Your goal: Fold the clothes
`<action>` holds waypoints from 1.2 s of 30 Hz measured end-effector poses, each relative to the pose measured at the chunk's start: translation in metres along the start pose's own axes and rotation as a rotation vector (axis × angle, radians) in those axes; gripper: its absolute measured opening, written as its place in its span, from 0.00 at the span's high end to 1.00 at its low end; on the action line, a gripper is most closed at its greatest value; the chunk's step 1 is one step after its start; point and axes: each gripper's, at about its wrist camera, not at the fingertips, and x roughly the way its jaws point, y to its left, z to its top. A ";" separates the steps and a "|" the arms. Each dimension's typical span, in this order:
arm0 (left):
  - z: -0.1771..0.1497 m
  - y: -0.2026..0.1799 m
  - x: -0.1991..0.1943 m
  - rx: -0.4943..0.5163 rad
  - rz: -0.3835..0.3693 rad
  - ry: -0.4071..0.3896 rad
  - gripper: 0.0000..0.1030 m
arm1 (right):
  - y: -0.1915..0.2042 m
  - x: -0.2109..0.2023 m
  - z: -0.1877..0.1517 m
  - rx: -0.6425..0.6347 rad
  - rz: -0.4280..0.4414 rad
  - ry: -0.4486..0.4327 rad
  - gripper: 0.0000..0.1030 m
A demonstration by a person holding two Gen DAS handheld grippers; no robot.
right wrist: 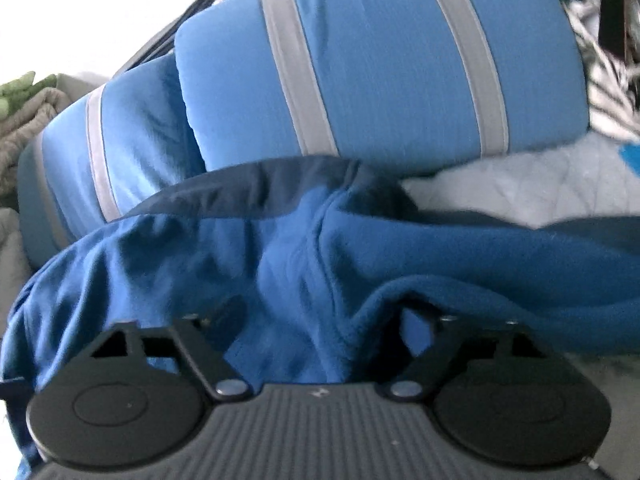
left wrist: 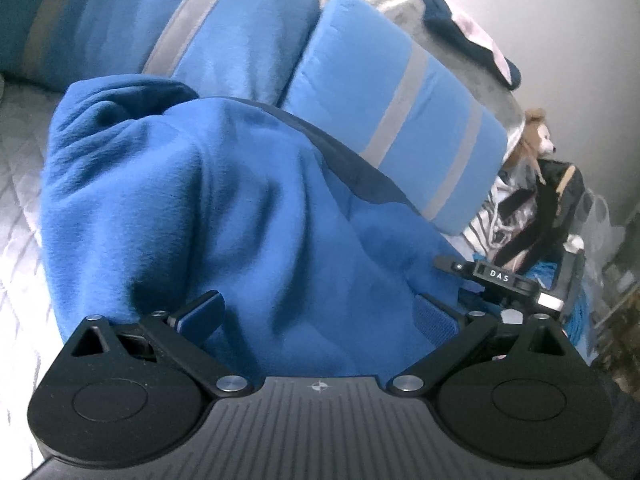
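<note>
Left wrist view, blue fleece [left wrist: 224, 216] bunched on bed [left wrist: 20, 168], left gripper [left wrist: 316, 316] spread, right gripper [right wrist: 320, 320] state undeterminable, fingers buried in fleece.

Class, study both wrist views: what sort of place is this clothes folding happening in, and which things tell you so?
Most likely a bedroom, on a bed. A blue fleece garment lies on a pale quilted cover, blue pillows with grey stripes are propped behind it, and a stuffed toy sits by the wall.

Two light-blue pillows [right wrist: 380, 60] with grey stripes lie on a white quilted bedspread [right wrist: 520, 188], a plush toy [left wrist: 534, 142] nearby.
</note>
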 end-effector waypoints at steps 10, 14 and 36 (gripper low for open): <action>0.027 0.017 -0.045 -0.101 -0.109 -0.176 0.00 | -0.035 0.000 0.023 0.065 0.014 -0.020 0.83; 0.040 0.025 -0.068 -0.084 -0.075 -0.292 0.00 | -0.042 0.001 0.030 0.068 -0.012 -0.041 0.84; 0.072 0.125 -0.023 -0.312 0.246 -0.213 0.84 | -0.075 -0.007 0.044 0.168 -0.049 -0.085 0.90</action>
